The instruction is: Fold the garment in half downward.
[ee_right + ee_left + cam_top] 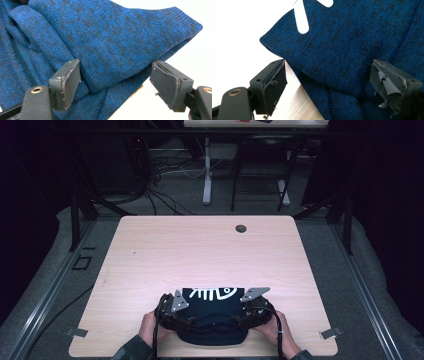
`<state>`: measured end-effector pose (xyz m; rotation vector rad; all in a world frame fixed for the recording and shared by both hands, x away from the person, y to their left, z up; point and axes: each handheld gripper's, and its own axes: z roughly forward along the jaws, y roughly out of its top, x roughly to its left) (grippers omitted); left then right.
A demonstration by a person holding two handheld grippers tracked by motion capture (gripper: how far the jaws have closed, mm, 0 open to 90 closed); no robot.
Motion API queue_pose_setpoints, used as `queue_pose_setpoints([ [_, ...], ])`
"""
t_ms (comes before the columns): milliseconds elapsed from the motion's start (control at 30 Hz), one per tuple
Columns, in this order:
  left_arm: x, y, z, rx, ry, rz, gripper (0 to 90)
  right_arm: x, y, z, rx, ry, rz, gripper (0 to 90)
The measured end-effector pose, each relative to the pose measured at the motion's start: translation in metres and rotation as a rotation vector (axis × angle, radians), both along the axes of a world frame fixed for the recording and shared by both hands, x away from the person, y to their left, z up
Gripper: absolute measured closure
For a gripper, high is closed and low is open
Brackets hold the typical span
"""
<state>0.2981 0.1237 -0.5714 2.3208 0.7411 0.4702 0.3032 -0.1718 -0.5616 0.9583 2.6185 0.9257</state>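
Pale wood table (pixel 200 250), folded blue knit garment (pixel 212 312), possibly fish-skeleton print (pixel 214 293)

Beyond the sweater (pixel 212 312), the table (pixel 200 250) lies open.

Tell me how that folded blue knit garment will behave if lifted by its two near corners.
The blue knit garment is soft, layered cloth, so it would probably sag and unfold between the left tongs and right tongs. Its coarse knit likely grips the worn pads rather than slipping. It won't roll or tip.
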Motion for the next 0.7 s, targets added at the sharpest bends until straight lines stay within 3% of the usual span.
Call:
queue_pose_setpoints([
  [133,0.002,0.002,0.004,-0.02,0.024,0.007,11.1,-0.001,-0.001,0.001,0.002,-0.017,-0.018,15.0],
  [467,0.002,0.017,0.025,-0.096,-0.022,0.065,4.4,-0.007,-0.014,0.022,0.051,-0.074,-0.039,8.2],
  [700,0.006,0.032,0.029,-0.101,-0.034,0.114,3.4,-0.008,-0.034,0.03,0.07,-0.089,-0.095,8.2],
])
